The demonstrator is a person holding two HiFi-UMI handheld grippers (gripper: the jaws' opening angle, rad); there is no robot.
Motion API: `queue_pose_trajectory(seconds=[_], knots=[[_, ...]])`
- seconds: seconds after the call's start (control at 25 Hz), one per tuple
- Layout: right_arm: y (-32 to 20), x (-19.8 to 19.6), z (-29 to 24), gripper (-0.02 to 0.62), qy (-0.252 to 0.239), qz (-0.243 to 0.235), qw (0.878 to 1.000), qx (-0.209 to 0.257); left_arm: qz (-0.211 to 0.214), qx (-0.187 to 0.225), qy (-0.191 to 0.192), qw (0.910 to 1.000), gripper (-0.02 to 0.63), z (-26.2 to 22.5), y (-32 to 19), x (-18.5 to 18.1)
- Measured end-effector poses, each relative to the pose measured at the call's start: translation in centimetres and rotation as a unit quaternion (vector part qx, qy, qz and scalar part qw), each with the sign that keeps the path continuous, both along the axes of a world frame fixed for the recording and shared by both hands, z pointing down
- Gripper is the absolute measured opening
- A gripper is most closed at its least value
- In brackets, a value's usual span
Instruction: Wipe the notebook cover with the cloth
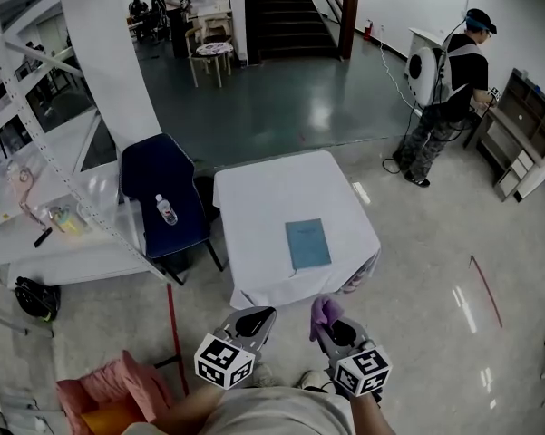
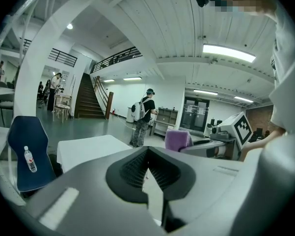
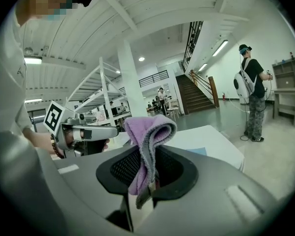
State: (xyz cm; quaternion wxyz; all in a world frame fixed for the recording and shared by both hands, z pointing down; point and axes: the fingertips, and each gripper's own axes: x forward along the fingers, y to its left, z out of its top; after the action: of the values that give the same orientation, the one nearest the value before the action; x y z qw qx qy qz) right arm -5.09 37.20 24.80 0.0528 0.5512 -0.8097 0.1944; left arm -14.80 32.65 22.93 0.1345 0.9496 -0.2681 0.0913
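A light blue notebook [image 1: 307, 244] lies flat on a white-covered table [image 1: 263, 198], toward its near right side. Both grippers hover in the air short of the table's near edge, well apart from the notebook. My right gripper [image 1: 329, 323] is shut on a folded purple cloth [image 1: 325, 311]; in the right gripper view the cloth [image 3: 147, 132] stands up out of the right gripper [image 3: 149, 159], and a corner of the notebook [image 3: 199, 151] shows beyond it. My left gripper [image 1: 256, 319] is shut with nothing in it; in its own view the left gripper [image 2: 148, 156] has its jaws together.
A dark blue chair [image 1: 163, 193] with a water bottle [image 1: 167, 209] on its seat stands left of the table. A person with a backpack [image 1: 444, 80] stands at shelves far right. A cluttered white bench [image 1: 36, 234] is at left, a pink bundle [image 1: 109, 383] at bottom left.
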Motion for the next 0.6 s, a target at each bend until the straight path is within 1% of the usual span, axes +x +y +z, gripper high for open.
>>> queue_pose_trajectory(seconds=[0.24,0.36,0.6], knots=[[-1.0,-1.9,0.5,0.101,0.000,0.008,1.000,-0.001,0.011,0.003,-0.002,0.9999,-0.002,0.3,-0.7,-2.2],[-1.3,-2.3,0.2,0.102,0.001,0.015,1.000,0.001,0.015,0.003,-0.002,0.9999,-0.002,0.4,-1.0,-3.0],[-1.3,-2.4,0.5,0.101,0.008,0.028,1.000,-0.007,0.027,-0.002,0.001,0.9996,-0.002,0.9,-1.5,-3.5]])
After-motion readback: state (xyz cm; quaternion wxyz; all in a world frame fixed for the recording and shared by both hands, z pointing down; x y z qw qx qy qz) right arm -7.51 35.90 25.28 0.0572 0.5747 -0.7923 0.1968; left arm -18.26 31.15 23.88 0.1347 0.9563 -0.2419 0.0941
